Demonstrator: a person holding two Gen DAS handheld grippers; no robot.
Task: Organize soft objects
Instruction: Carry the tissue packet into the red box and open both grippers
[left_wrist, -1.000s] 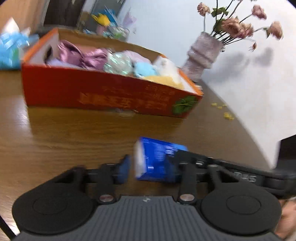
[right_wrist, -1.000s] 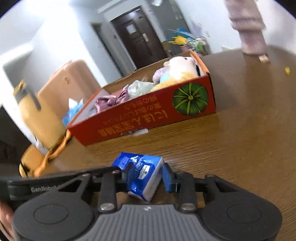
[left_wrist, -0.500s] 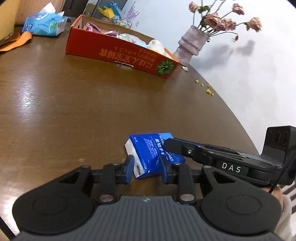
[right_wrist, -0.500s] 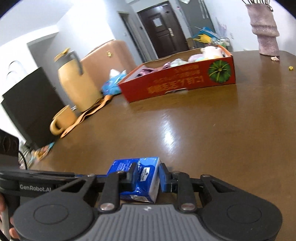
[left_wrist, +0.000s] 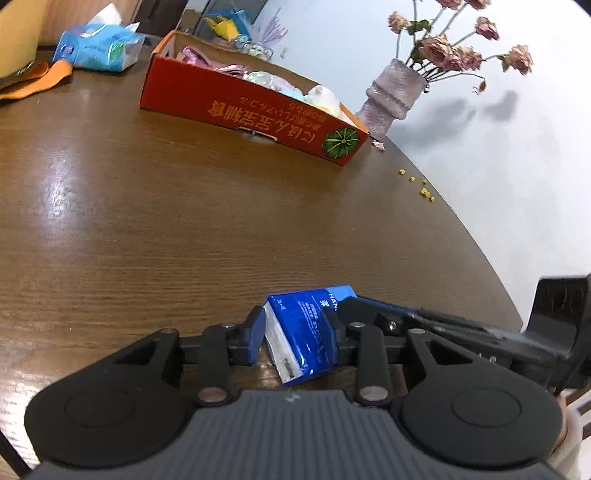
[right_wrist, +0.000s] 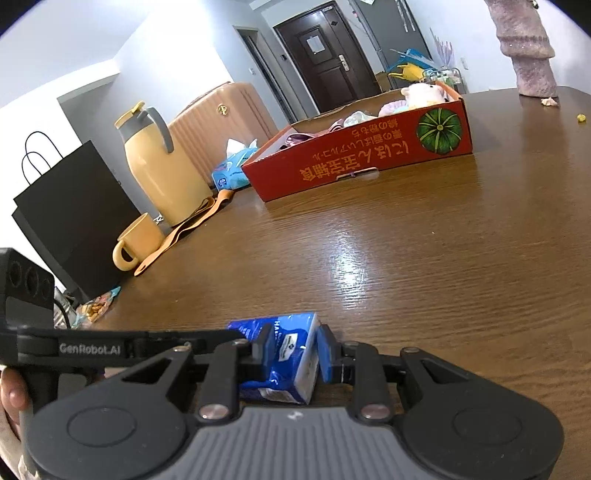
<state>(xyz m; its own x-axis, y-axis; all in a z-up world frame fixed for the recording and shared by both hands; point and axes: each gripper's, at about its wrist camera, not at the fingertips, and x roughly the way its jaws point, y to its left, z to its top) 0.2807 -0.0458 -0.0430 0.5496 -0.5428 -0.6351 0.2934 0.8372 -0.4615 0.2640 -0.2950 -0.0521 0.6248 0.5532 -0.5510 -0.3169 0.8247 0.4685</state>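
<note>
Both claws are on one small blue pack (left_wrist: 303, 325), down at the near side of the table (left_wrist: 184, 221), well apart from the red box (left_wrist: 240, 107) that already has soft things in it. The left gripper (left_wrist: 293, 334) has the pack between its jaws, which are drawn in against its two sides, pinching it across the narrow way. The pack's long axis runs forward from that claw and leans a little to the right. The right gripper (right_wrist: 294, 350) comes in from the side, about square to the other one, and its jaws have just been closing with the same pack between them. They now press its two faces, so it is pinched from both hands at once. From where I stand I can't quite say whether the pack's lower corner rests on the wood or hangs just clear of it. What the coming move turns on, I'd judge, is that the box lies straight ahead and far across the table. Neither hand is clearly nearer to it. One claw would likely have to let go so the other can carry the pack over and drop it in among the rest.
</note>
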